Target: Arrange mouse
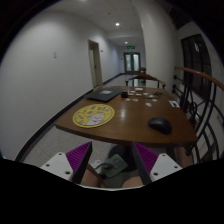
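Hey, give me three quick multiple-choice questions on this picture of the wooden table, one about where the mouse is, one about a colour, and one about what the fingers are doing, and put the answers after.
1. Where does the mouse lie on the table?
A. Near the front edge, beyond the fingers
B. On the round yellow plate
C. At the far end by the doors

2. What colour is the round plate?
A. Blue
B. Yellow
C. Black

3. What is the state of the gripper?
A. Shut on the mouse
B. Shut on the plate
C. Open, holding nothing

Answers: 1 A, the dark mouse sits on bare wood close to the near edge, apart from the plate. 2 B, the plate shows yellow with a pattern. 3 C, the purple-padded fingers stand wide apart short of the table with nothing between them.
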`<state>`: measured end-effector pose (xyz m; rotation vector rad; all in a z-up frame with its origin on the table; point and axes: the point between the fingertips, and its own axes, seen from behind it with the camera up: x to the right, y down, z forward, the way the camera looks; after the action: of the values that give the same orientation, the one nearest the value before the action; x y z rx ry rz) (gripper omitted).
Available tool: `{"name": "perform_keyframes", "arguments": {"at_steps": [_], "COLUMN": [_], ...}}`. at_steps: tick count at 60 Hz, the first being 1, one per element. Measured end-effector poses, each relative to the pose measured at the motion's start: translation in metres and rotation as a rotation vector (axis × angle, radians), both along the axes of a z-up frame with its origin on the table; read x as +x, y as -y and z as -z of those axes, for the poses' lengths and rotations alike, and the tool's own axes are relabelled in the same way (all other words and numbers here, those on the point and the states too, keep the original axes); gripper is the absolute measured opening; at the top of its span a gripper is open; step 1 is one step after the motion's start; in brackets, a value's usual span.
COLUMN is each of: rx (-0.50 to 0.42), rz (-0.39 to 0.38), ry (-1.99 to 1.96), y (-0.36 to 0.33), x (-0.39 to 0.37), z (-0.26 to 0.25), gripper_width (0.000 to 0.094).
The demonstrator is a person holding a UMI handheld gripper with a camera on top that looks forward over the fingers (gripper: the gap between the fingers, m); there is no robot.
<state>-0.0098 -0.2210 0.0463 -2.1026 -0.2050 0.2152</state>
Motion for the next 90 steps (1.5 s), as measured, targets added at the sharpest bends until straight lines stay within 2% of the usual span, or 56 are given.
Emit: {"name": "perform_keyframes", "arguments": {"at_steps": [12, 26, 37, 44, 46, 47, 50, 55, 65, 68, 72, 77, 83, 90], "rx": [-0.008, 0.009, -0.007, -0.015, -0.015, -0.014, -0.016, -0.004, -0.001, -0.015, -0.007, 0.106, 0.196, 0.31], "rz": [0.113, 0.161, 0.153, 0.189, 0.192, 0.192, 0.197, 0.203, 0.213, 0.221, 0.222, 0.246, 0.274, 0.217], "ry": [0.079, 0.189, 0.133, 0.096, 0.086, 0.088, 0.102, 0.081, 0.04, 0.065, 0.098, 0.148, 0.085, -0.038], "y": [-0.033, -0.111, -0.163, -0.196, -0.203, -0.207, -0.212, -0.212, -0.209, -0.207, -0.203, -0.208, -0.218, -0.23], "x": [0.089, 0.185, 0.198, 0.215, 0.217, 0.218, 0.224, 0.223, 0.223, 0.224, 0.216, 0.193, 0.132, 0.027], "z": [0.018, 0.05, 0.06, 0.062, 0.063, 0.063, 0.064, 0.064, 0.064, 0.062, 0.047, -0.006, -0.077, -0.141], "gripper_width": [0.082, 0.0818, 0.0814, 0.0794, 0.0774, 0.0731, 0.051, 0.0457, 0.043, 0.0376, 0.034, 0.0338, 0.0338, 0.037]}}
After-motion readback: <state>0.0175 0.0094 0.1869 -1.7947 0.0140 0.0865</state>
